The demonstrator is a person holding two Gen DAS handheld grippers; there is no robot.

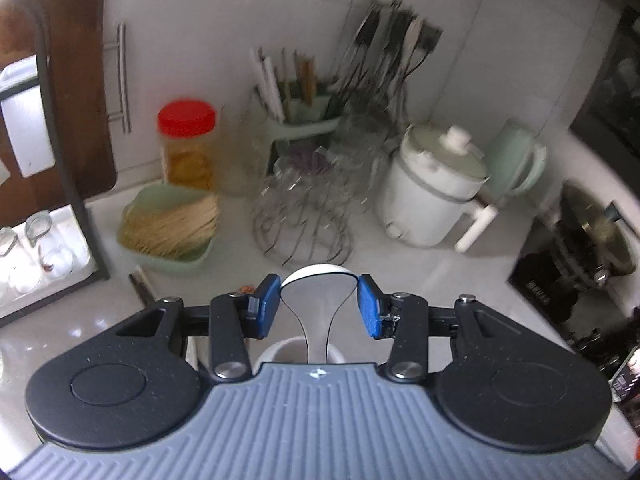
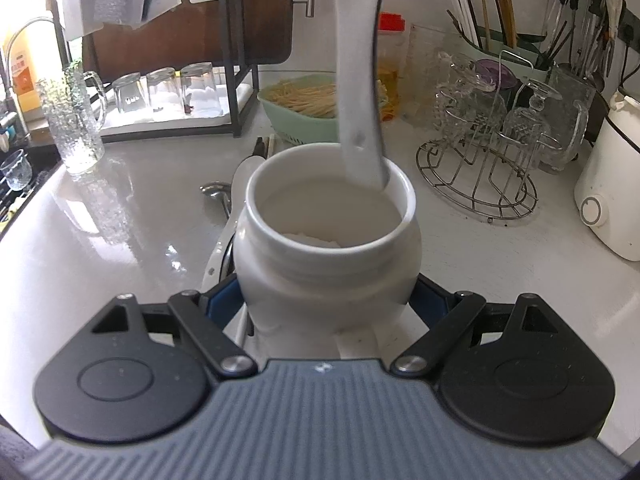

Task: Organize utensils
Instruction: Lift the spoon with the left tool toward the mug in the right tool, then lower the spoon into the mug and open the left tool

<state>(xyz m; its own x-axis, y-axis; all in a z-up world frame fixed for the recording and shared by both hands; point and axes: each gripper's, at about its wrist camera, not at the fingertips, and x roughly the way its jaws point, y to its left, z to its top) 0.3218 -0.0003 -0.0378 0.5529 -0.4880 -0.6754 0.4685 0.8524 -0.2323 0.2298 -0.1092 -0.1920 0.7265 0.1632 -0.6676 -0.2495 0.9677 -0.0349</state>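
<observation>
My right hand-held gripper clamps the belly of the white jar standing on the bench; my left hand-held gripper pinches the broad end of a grey spatula, whose other end dips into the jar's mouth; more utensils lie just behind the jar.

White glossy counter reflecting daylight from left. White wall behind. Black-framed rack with upturned glasses; brown board leaning behind it. Tap at far left. Wire rack of glassware, white cooker, stove at right.
</observation>
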